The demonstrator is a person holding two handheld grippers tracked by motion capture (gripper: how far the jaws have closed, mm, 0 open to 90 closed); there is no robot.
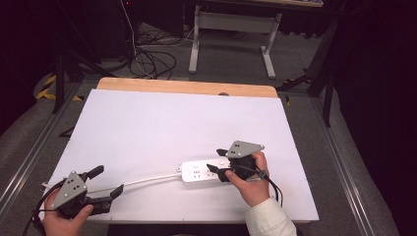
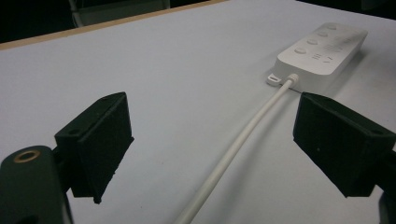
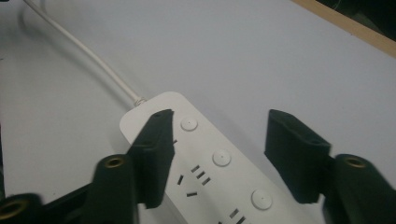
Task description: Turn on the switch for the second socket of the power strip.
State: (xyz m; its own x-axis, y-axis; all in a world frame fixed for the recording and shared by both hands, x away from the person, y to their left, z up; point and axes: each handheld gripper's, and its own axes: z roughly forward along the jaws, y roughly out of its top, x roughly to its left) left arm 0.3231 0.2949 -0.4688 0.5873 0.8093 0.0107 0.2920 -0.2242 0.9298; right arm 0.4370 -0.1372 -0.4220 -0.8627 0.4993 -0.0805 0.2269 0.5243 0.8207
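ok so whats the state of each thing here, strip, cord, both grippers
power strip: flat on the white table, sockets up, nothing plugged into the sockets in view
cord: attached to the strip's end, lying loose along the table
left gripper: open, jaws either side of the cord, not closed on it
right gripper: open, jaws over the strip, no grip visible

The power strip [image 3: 210, 163] runs out past the bottom edge in the right gripper view, far end unseen. In the high view the right claw [image 1: 216, 164] covers that end. The white cable [image 2: 233, 154] leaves the left gripper view at the bottom edge; its plug can't be told.
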